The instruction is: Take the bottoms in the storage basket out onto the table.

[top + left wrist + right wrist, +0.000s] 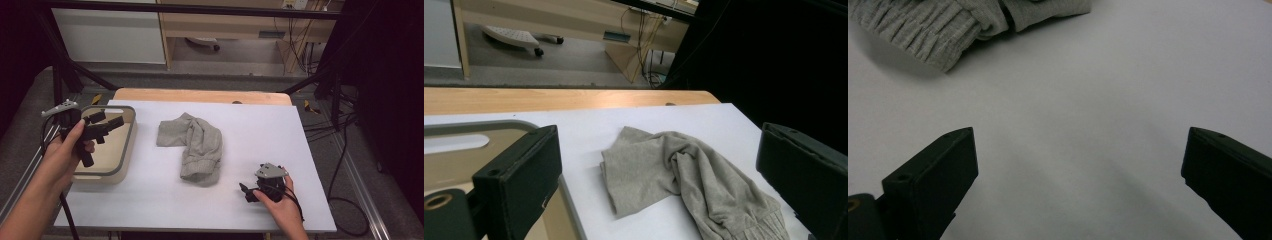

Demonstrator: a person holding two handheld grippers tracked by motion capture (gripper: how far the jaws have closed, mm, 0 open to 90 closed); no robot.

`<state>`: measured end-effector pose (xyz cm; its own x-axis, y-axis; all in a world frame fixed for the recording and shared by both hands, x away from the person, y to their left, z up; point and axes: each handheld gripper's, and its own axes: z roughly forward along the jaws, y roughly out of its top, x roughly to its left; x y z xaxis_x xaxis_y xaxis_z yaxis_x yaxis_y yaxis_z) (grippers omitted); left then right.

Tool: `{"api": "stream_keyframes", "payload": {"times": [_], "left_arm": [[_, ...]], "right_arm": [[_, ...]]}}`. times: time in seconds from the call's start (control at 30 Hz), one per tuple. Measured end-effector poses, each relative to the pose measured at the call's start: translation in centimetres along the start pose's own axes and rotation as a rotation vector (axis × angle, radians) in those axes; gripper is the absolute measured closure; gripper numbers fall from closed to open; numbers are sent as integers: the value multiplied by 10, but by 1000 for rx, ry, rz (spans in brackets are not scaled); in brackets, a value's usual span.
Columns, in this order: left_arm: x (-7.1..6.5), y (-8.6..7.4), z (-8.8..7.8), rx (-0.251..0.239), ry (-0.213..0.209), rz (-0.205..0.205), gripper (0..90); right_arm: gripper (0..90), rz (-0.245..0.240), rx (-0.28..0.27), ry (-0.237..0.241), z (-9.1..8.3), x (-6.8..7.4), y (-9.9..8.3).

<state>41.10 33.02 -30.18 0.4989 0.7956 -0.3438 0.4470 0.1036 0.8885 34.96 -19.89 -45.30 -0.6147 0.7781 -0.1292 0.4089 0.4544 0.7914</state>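
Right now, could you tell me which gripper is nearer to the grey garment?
The right gripper, low on the table just off the grey garment's ribbed end. The left gripper is held over the tray, farther off.

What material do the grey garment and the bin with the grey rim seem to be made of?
Grey garment: it looks like soft knit cotton jersey with a matte finish, as the ribbed cuff and limp folds suggest. Bin: probably smooth plastic or light wood in beige, with a darker grey rim band. The pictures leave that open.
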Motion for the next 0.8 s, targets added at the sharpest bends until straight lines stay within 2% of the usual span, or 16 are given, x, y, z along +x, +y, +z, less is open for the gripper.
{"api": "stream_keyframes", "payload": {"times": [0.27,0.57,0.63,0.8], "left_arm": [[9,-13,-9,7,13,-14,42],[17,-24,-18,19,32,-1,42],[17,-28,-20,27,37,18,42],[18,-34,-23,29,35,17,43]], "right_arm": [[24,-2,6,0,0,0,0],[24,-2,9,-1,1,0,0],[24,-2,10,0,1,0,-1],[24,-4,12,0,1,0,-1]]}}
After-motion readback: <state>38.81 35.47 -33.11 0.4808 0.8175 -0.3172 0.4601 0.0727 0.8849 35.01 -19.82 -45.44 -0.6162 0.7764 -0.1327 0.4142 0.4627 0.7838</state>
